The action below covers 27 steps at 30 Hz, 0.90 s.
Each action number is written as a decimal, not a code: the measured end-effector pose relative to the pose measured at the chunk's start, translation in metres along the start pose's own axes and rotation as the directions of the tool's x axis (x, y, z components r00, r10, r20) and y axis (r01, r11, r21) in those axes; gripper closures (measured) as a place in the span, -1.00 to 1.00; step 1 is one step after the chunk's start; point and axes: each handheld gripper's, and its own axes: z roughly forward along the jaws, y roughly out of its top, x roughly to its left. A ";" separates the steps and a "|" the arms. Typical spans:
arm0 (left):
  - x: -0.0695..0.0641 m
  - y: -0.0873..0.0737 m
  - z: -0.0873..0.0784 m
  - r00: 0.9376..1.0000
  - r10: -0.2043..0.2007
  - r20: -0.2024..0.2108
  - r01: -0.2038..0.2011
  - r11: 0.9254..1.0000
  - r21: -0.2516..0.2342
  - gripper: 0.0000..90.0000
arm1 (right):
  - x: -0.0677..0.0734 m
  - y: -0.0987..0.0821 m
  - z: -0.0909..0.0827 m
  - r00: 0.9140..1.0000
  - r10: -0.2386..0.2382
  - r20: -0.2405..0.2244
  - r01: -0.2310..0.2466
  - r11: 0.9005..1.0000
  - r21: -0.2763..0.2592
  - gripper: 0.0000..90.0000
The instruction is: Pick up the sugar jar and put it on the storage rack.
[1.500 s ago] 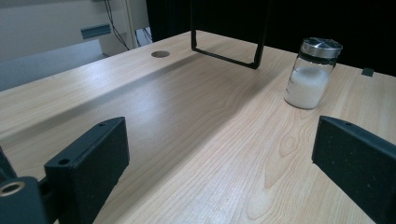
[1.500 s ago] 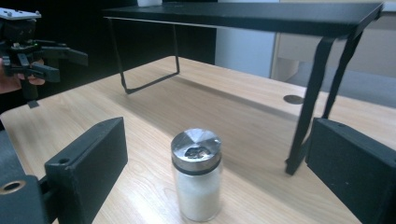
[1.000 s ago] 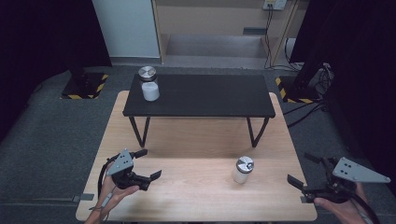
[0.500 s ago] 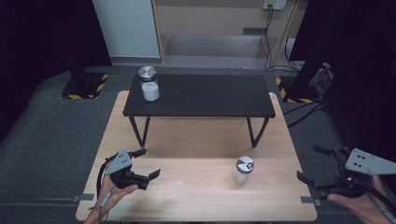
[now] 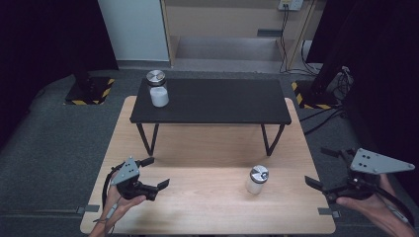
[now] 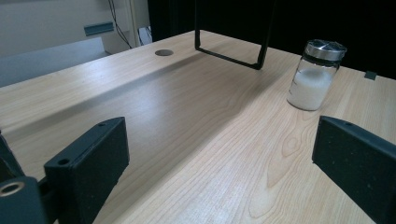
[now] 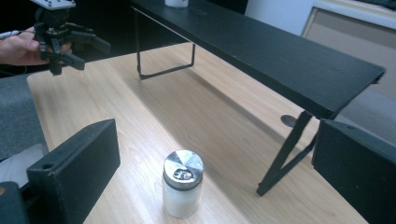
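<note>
The jar (image 5: 257, 179) stands upright near the front edge of the table (image 5: 207, 143), right of middle, lid on, white powder in its lower half; nothing touches it. My right gripper (image 5: 330, 170) hangs off the table's right edge, well apart from the jar; its jaws have just been opening and now stand spread wide with nothing between them; in the right gripper view the jar (image 7: 182, 190) sits ahead, between the 2 jaws but beyond them. My left gripper (image 5: 159, 173) hovers over the front left corner, jaws spread and empty. I judge the jar set down and released, or not yet picked; either way no grip is on now. A 2nd jar (image 5: 158, 89) sits on the left end of the black bench (image 5: 212, 101) behind; the bench's right leg (image 5: 269, 140) stands just behind the near jar, so any lift toward the bench top must clear that edge.
</note>
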 end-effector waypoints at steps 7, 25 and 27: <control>0.000 0.000 0.000 1.000 -0.001 -0.001 0.001 1.000 -0.002 -0.93 | -0.006 0.002 0.016 1.000 -0.008 -0.026 0.009 0.999 0.034 -0.98; 0.000 -0.001 -0.002 1.000 0.000 -0.004 0.000 1.000 -0.004 -0.93 | -0.013 -0.019 0.071 0.997 0.022 -0.075 -0.015 0.995 0.095 -0.97; 0.000 -0.001 -0.002 1.000 -0.001 -0.004 0.001 1.000 -0.003 -0.93 | -0.013 -0.023 0.080 0.996 0.022 -0.083 -0.013 0.994 0.111 -0.97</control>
